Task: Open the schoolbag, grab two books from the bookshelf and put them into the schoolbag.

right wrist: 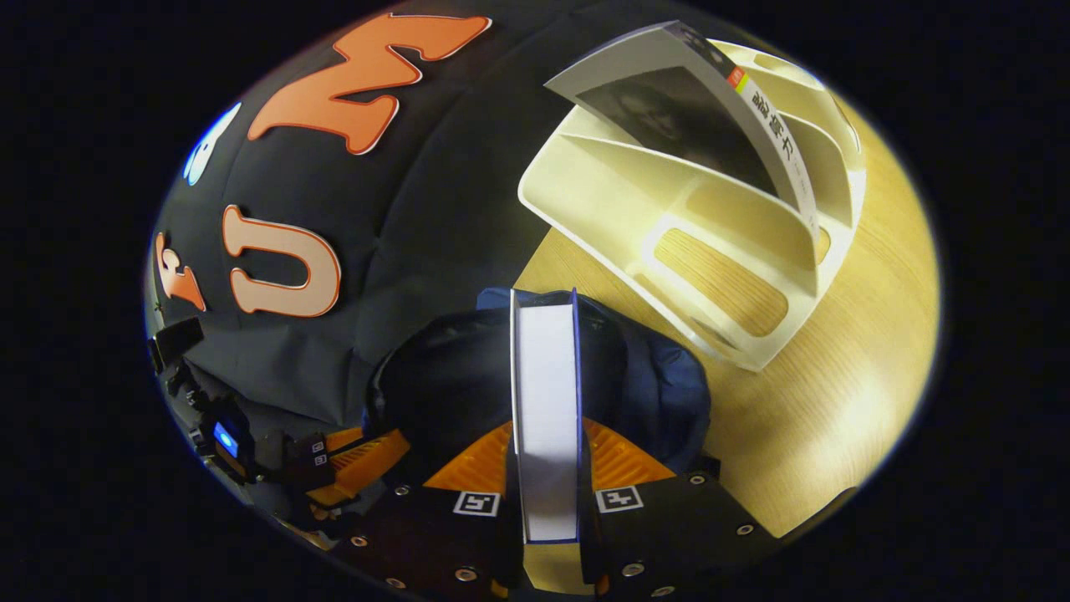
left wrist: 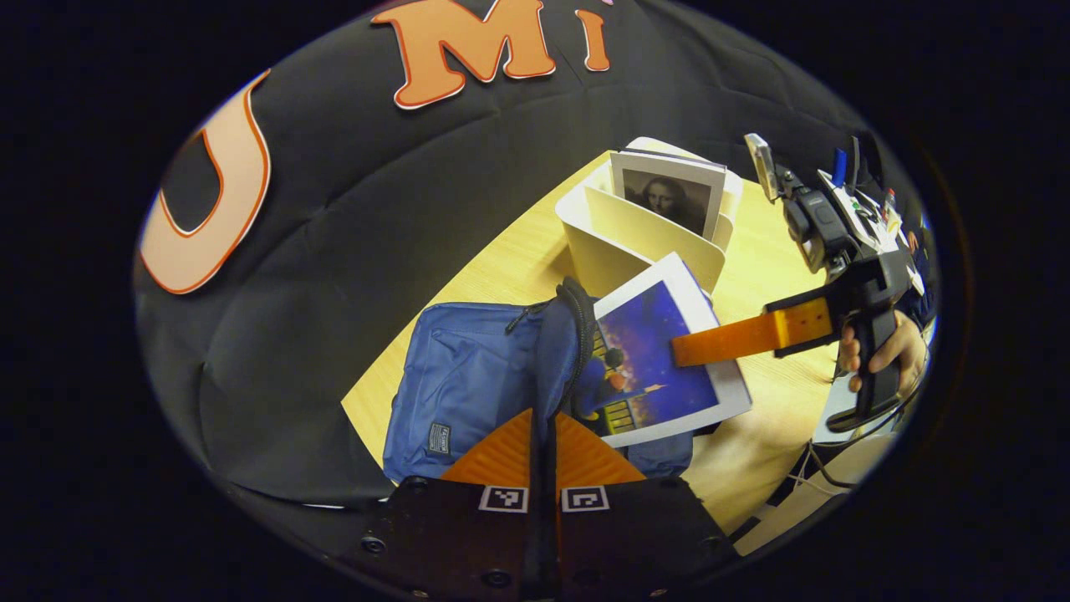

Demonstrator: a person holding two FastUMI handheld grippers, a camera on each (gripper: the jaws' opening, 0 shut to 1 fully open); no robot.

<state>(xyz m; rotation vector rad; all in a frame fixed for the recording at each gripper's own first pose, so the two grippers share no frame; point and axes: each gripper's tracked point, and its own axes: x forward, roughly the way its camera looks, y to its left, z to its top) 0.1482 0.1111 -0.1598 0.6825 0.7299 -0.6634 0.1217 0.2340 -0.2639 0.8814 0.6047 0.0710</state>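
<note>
The schoolbag (left wrist: 468, 385) lay on the surface (left wrist: 510, 259) at about 8 o'clock from the bookshelf (left wrist: 635, 242). Its zipped edge was pinched in the closed left claw (left wrist: 543, 435) and lifted, seemingly so that the mouth was kept spread. A blue-covered book (left wrist: 660, 359) was clamped between the fingers of the right claw (right wrist: 543, 456) and held edge-on over the opening, apparently to be slid in narrow side first. A second book (right wrist: 694, 109) stood in the bookshelf, awaiting its turn.
</note>
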